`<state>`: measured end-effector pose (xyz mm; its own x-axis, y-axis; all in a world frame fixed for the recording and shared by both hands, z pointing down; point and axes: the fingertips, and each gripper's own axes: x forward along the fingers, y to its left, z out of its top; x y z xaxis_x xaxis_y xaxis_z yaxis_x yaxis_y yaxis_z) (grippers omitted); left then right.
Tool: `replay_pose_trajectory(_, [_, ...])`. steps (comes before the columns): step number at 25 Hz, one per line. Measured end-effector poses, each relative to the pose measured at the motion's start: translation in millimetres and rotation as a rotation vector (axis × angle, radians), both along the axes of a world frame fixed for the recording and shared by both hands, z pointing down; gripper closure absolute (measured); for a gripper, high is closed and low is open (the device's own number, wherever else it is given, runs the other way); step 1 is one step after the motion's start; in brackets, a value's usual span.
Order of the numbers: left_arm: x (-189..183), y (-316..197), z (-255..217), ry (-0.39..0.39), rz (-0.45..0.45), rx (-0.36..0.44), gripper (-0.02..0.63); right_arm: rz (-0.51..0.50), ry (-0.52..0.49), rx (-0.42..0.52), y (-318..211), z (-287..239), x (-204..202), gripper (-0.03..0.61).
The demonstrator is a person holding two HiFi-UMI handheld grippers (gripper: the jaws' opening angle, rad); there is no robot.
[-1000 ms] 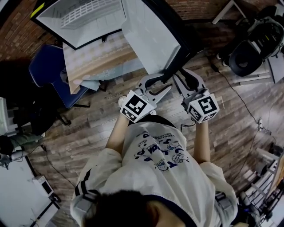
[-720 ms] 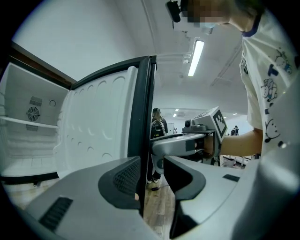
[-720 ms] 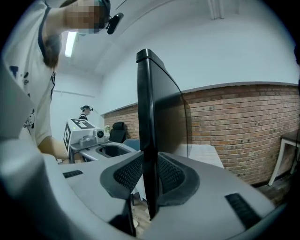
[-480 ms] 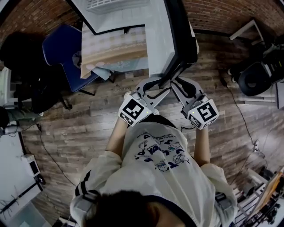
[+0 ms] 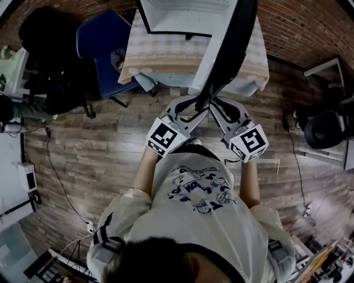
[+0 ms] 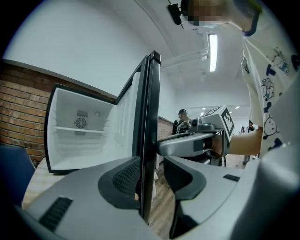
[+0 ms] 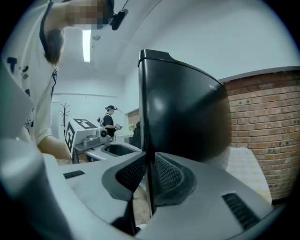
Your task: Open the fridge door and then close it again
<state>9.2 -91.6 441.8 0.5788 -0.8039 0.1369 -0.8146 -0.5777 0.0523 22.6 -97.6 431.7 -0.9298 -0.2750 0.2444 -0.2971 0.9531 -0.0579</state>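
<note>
A small fridge with a white inside stands open on a cloth-covered table. Its black door juts out towards me, nearly edge-on. My left gripper straddles the door's free edge. One of its pads lies against the white inner face, and the other stands apart from the black side. My right gripper is shut on the same edge, pads tight on either side of the door.
A blue chair stands left of the table, by dark bags. A black office chair is at the right. Cables lie on the wood floor. A brick wall is behind the fridge. A person stands far off.
The door has swung in towards the fridge body, from wide open to roughly square with it. Both grippers moved along with its edge.
</note>
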Motion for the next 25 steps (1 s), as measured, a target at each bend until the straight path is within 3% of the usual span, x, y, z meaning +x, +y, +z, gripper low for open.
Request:
replay_pose_trajectory(7, [-54,-7,7,-0.051,-0.145,0.000,0.448,-0.061,-0.008,-0.019,-1,0,-58,0.509])
replay_pose_trajectory(12, [-97,-18,7,-0.034,-0.249,0.002,0.448,-0.094,-0.014,-0.030,-6,-3,-100,0.509])
replay_pose_trajectory(17, [-140,-31,9,0.004,-0.318,0.000,0.477,-0.093,-0.029,-0.036,-17,-6,-133,0.509])
replay_pose_trajectory(25, [-201,-60,10,-0.032,-0.394,-0.009,0.471,-0.101,-0.027,-0.053,-37,-3,-167,0.509])
